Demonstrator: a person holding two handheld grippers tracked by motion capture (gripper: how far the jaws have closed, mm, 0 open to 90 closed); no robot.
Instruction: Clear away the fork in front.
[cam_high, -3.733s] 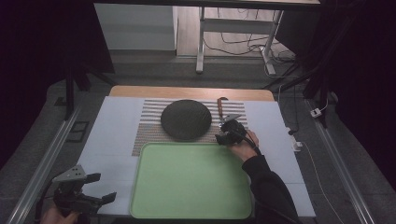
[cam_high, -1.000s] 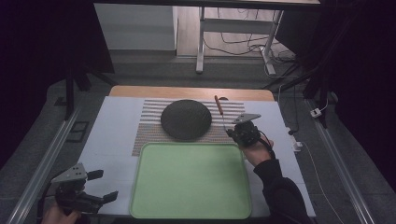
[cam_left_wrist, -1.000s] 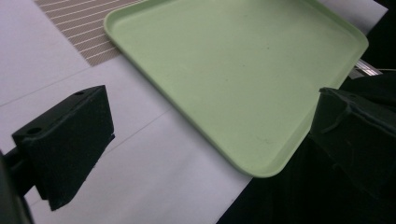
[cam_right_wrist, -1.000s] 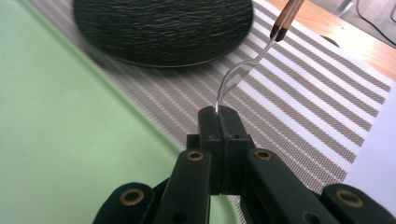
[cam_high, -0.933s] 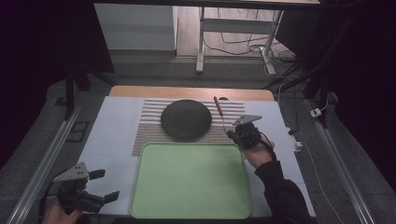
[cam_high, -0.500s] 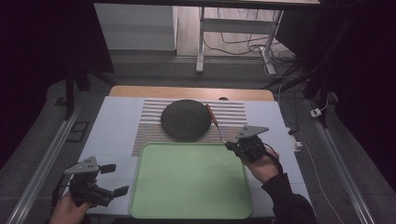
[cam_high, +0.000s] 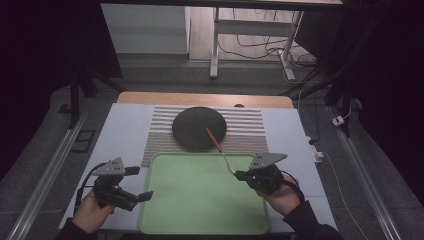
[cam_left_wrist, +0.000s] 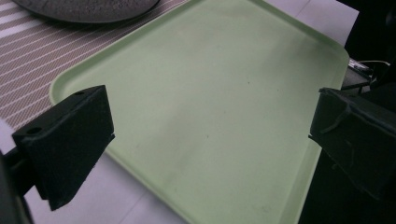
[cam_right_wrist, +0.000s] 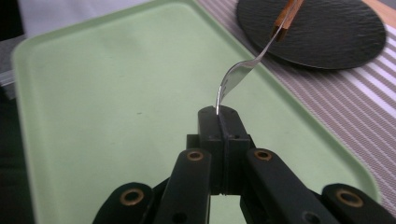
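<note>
While the right gripper hangs over the right-hand edge of the pale green tray, its jaws are pinched flat together on the tine end of a fork. In the right gripper view the same gripper shows the two black jaws meeting with no gap, the fork's metal head rising out of the seam between them.

Fork: metal head and neck, wooden handle. It slants up and away from the tray's far right corner, and the handle lies across the near right part of the round black plate. Whether the handle touches the plate or floats just above it cannot be told from this height.

The plate sits just beyond the tray's far edge, on a striped placemat that runs along that edge. Mat and tray lie on a pale sheet covering the table.

The left gripper is held at the tray's near left corner, its forward jaw tip just over the tray rim. Jaws spread wide, nothing between them. In the left gripper view that gripper looks down across the bare tray, one black pad at each side of the frame, and the plate's rim lies beyond the tray's far edge.

A hand grips each tool from below the tray's near side.
</note>
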